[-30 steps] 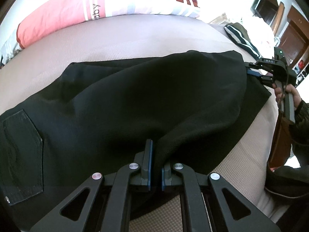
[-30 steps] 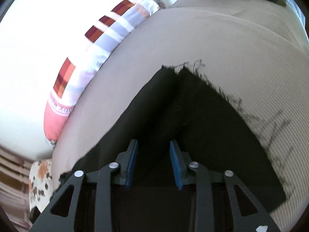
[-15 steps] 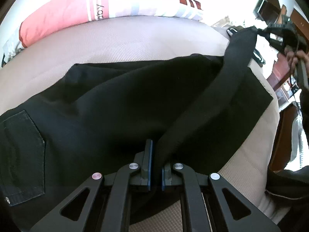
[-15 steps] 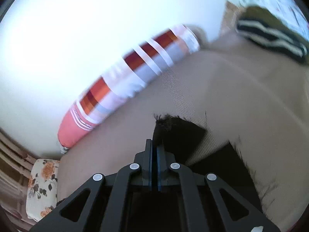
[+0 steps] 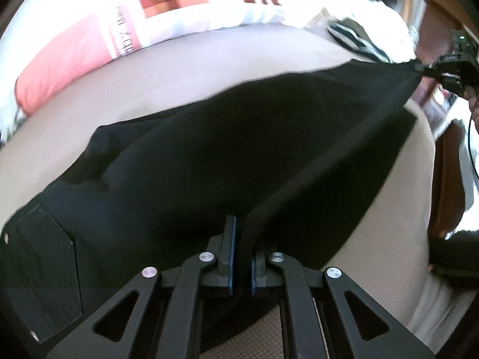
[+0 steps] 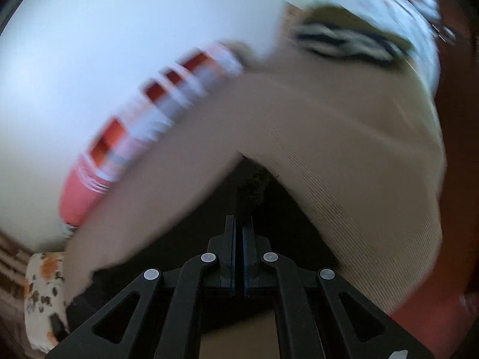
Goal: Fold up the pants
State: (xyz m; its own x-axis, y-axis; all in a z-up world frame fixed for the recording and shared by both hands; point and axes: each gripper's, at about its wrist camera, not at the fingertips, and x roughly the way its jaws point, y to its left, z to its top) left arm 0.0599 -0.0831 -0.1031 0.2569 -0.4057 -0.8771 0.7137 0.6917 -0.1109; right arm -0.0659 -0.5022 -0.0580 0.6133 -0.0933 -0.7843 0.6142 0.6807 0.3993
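Observation:
Black pants point(image 5: 227, 161) lie spread across a beige ribbed bed cover point(image 5: 179, 68), with a back pocket point(image 5: 42, 269) at the lower left. My left gripper point(image 5: 242, 239) is shut on a fold of the upper pant leg at its near edge. My right gripper point(image 5: 431, 70) shows at the far right of the left wrist view, shut on the leg's hem and holding it stretched taut above the bed. In the right wrist view the right gripper point(image 6: 239, 224) is shut on the frayed black hem point(image 6: 251, 185). That view is blurred.
A long pink, white and red checked pillow point(image 5: 125, 33) lies along the far side of the bed. A dark striped garment point(image 5: 356, 39) lies at the far right corner. A floral cushion point(image 6: 42, 293) sits at the left. Brown wooden furniture point(image 5: 443, 6) stands beyond the bed.
My right gripper closed on the leg hem and lifted it, then pulled it outward to the right, so the upper leg is now stretched taut. My left gripper kept its grip and place.

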